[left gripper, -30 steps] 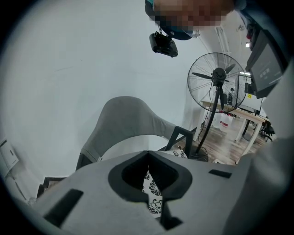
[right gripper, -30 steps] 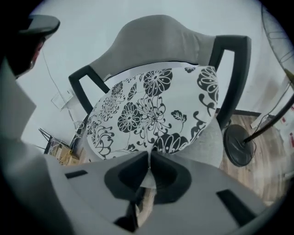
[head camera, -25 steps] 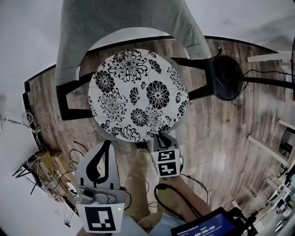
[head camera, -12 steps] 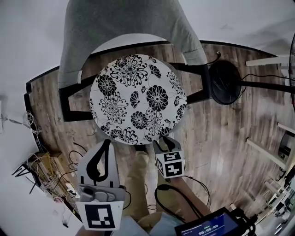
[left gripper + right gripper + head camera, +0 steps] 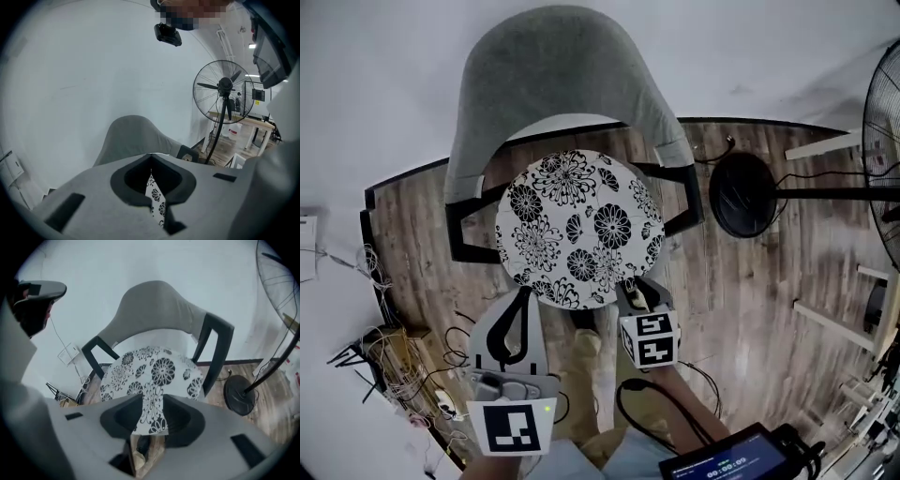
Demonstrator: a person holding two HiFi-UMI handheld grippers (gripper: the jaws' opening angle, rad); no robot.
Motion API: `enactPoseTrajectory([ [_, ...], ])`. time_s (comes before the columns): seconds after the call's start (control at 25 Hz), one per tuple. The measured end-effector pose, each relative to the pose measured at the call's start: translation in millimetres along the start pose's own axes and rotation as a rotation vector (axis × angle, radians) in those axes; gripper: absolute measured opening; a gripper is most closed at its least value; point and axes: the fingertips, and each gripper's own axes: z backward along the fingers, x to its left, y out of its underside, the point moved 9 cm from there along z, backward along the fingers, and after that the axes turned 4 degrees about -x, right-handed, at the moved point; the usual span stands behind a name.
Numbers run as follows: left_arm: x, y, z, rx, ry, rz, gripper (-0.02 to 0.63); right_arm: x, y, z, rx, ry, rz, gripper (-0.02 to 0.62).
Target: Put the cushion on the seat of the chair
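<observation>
A round white cushion (image 5: 581, 225) with black flowers lies flat on the seat of a grey-backed chair (image 5: 553, 75) with dark arms. My left gripper (image 5: 523, 292) hangs just off the cushion's near left edge, its tips meeting, with nothing in it. Through the narrow slit of the left gripper (image 5: 151, 157) I see a strip of cushion (image 5: 154, 199) and the chair back (image 5: 131, 140). My right gripper (image 5: 635, 289) is above the near right edge, and its jaws are closing. The cushion (image 5: 154, 371) shows in the right gripper's (image 5: 152, 401) gap, clear of the pads.
A standing fan with a round black base (image 5: 748, 192) is right of the chair, close to its arm. Tangled cables (image 5: 394, 356) lie by the wall at left. My trousers and shoe (image 5: 581, 356) are below the seat. A tablet (image 5: 731, 459) sits at the lower right.
The right gripper opened off the cushion's front edge and drew back and up. Both grippers rose. The view pulled back, so the chair looks smaller. The cushion stayed on the seat.
</observation>
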Motion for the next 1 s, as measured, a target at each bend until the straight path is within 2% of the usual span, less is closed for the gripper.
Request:
enactPoseTrajectory([
  [0.24,3,-52,32,-0.073,-0.048,0.047,0.009,10,-77,62,-0.159,0.024,0.057,0.129],
  [0.48,11,-118,70,-0.202,-0.086,0.004,0.009,49,-168,149,-0.424,-0.007,0.128,0.109],
  [0.6,16,-152,89,-0.299,-0.100,-0.027,0.009,73,-210,199,-0.572,-0.020,0.175,0.085],
  [0.88,15,-208,135,-0.486,-0.120,-0.042,0.009,130,-256,298,-0.857,-0.021,0.296,0.034],
  [1.0,16,-227,152,-0.542,-0.129,-0.043,0.009,145,-266,330,-0.944,-0.019,0.338,0.017],
])
